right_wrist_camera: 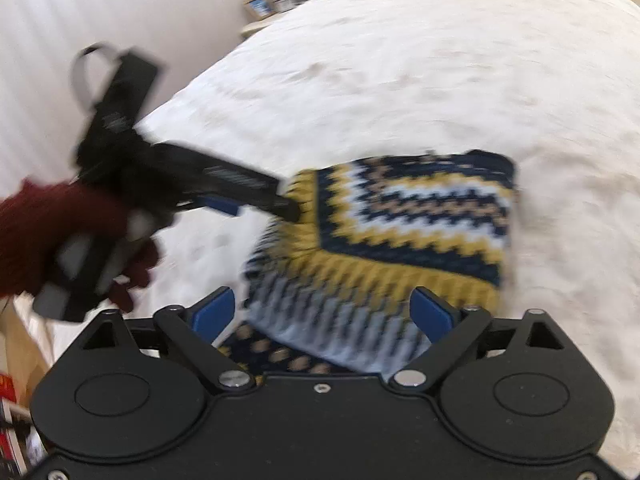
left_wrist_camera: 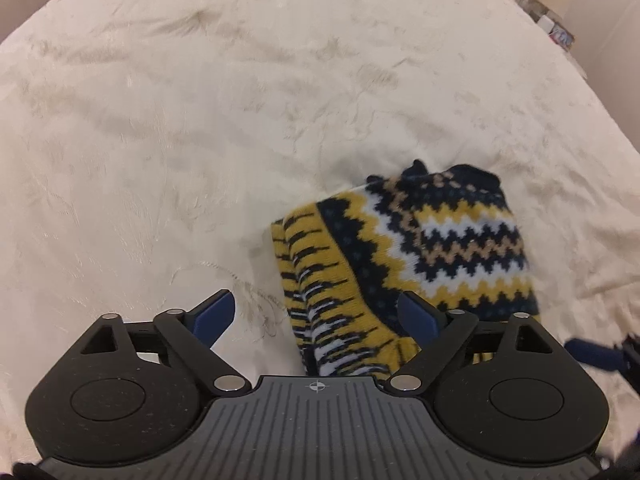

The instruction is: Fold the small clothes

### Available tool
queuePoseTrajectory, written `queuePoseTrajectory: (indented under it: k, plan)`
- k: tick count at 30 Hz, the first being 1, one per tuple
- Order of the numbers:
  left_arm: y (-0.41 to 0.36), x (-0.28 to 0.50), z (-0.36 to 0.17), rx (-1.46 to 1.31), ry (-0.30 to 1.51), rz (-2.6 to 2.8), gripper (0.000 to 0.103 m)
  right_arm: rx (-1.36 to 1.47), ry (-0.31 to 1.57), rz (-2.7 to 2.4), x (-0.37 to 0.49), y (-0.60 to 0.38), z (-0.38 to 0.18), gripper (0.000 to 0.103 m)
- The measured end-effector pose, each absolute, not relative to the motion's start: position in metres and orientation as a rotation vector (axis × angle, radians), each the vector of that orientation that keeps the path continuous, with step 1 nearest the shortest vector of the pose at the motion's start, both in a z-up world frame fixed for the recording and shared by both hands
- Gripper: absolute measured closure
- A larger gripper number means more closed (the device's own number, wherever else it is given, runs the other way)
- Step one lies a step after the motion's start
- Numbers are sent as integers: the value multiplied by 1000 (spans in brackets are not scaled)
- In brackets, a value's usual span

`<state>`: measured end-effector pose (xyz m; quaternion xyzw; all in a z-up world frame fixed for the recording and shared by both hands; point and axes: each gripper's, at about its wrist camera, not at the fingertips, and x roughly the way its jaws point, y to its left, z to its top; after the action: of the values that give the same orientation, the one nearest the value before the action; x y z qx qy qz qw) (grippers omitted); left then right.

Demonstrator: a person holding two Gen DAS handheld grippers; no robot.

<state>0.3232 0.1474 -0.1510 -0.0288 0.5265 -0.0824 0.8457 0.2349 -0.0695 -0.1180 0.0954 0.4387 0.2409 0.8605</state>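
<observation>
On the cream bedspread [left_wrist_camera: 200, 120], toward its right side and nearer the front edge than the far one in the left wrist view, lies a small knitted sweater [left_wrist_camera: 420, 248] in yellow, navy and white zigzags, already doubled over into a rough block. Both tongs stand wide open and hold nothing: the left gripper [left_wrist_camera: 316, 316] hovers just before the sweater's striped near end, and the right gripper [right_wrist_camera: 324, 312] hangs over its near edge. The right view is blurred by motion. As a judgement, the knit is light, soft and floppy, not slippery or fragile, so it will sag and stretch. Pinch through both layers at the folded corners, not a single loose edge.
</observation>
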Motion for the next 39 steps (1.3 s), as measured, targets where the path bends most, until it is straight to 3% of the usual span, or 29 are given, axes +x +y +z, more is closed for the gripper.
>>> queuePoseTrajectory:
  k: [5,24,39]
  plan:
    - [143,314,-141,-65,1084,-185,12,300,957,436,253,-103,-130,1]
    - [158,249,-188,-240,1229,-253,7,578,1093,358,315,-147,-183,0]
    - [144,292,-240,-391,1311,-355,0,653,1213,455,356,-130,-232,0]
